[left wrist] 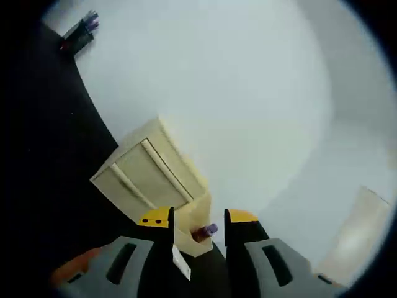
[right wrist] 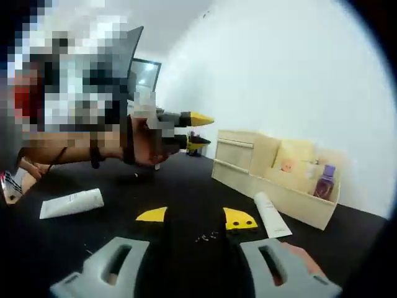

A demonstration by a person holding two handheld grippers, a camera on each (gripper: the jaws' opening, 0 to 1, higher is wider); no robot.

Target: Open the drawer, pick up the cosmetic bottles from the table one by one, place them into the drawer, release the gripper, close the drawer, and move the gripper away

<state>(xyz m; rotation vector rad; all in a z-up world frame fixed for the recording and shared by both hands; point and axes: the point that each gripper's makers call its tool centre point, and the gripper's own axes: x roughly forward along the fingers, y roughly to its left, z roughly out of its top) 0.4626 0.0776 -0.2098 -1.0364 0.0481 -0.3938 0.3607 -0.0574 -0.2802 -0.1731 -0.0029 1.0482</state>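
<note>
A pale wooden drawer box (right wrist: 236,154) stands on the black table (right wrist: 186,186) against a white wall. Its drawer (right wrist: 291,200) is pulled open and holds a small purple bottle (right wrist: 325,180) beside peach-coloured packets (right wrist: 290,158). Two white tubes lie on the table, one (right wrist: 270,215) by my right jaw and one (right wrist: 71,203) at the left. My right gripper (right wrist: 196,217) is open and low over the table. A hand holds my left gripper (right wrist: 203,131) open in the air left of the box. From above, the left gripper (left wrist: 198,217) frames the purple bottle (left wrist: 205,231) in the drawer (left wrist: 193,239).
A person's forearm (right wrist: 68,148) reaches in from the left. A monitor (right wrist: 144,74) stands behind it. A dark holder with pens (left wrist: 80,31) sits far off by the wall. A pale beige object (left wrist: 363,233) lies at the lower right of the left gripper view.
</note>
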